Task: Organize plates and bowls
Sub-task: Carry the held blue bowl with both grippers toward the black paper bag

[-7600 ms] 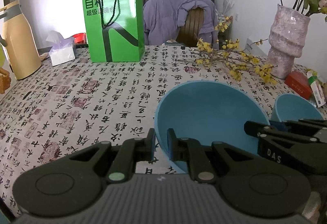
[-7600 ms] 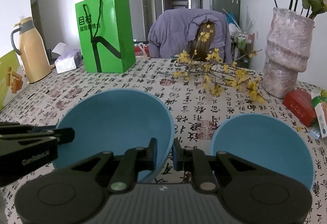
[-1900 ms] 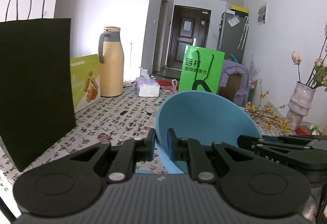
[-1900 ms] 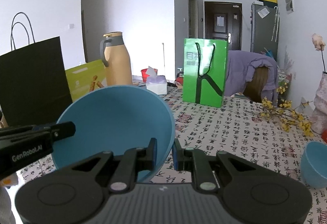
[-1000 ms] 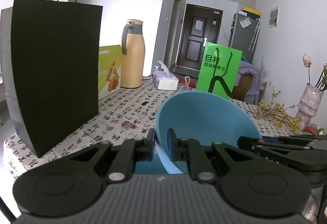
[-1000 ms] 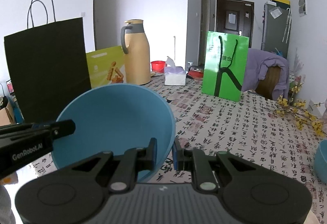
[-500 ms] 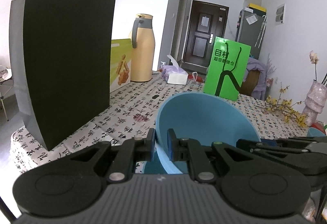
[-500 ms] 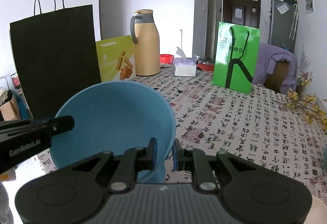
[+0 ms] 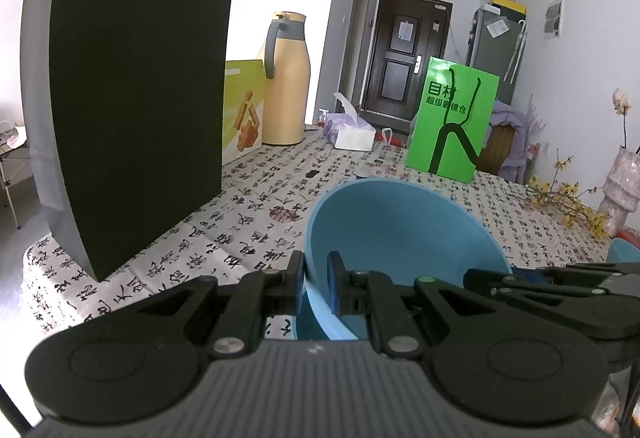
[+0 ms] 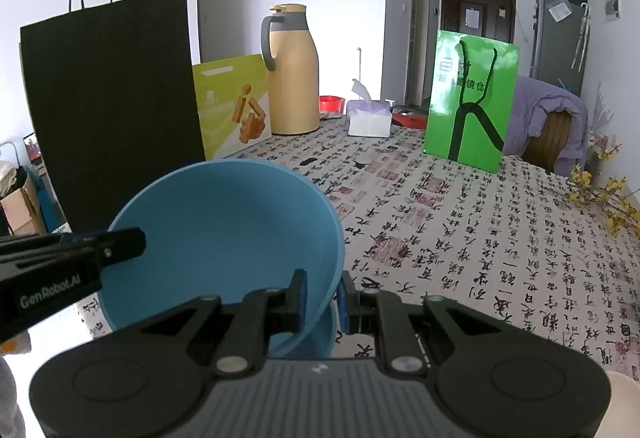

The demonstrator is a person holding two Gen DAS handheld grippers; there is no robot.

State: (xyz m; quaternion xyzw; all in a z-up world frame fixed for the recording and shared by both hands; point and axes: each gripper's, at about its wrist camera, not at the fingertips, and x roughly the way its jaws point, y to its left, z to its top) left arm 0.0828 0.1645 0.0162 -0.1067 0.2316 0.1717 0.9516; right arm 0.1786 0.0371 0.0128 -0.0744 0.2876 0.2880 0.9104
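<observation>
A large blue bowl (image 9: 400, 234) (image 10: 224, 230) hangs tilted just above the tablecloth, held by two sides of its rim. My left gripper (image 9: 316, 278) is shut on the rim's left side, and its finger (image 10: 80, 246) shows at the left of the right wrist view. My right gripper (image 10: 323, 292) is shut on the rim's right side and shows as black fingers (image 9: 520, 278) in the left wrist view. Under the bowl lies another blue dish (image 9: 310, 324) (image 10: 325, 334), mostly hidden. A small blue bowl (image 9: 622, 250) peeks in at the far right.
A tall black paper bag (image 9: 136, 110) (image 10: 108, 106) stands close on the left near the table edge. Behind are a yellow-green box (image 10: 232, 106), a tan thermos (image 10: 292, 74), a tissue box (image 10: 368, 118) and a green bag (image 10: 472, 102). Yellow flower twigs (image 9: 568, 202) and a vase (image 9: 616, 178) are at the right.
Both grippers have carried the bowl a little lower and nearer the black bag, which now looms larger. Both grips on the rim are unchanged.
</observation>
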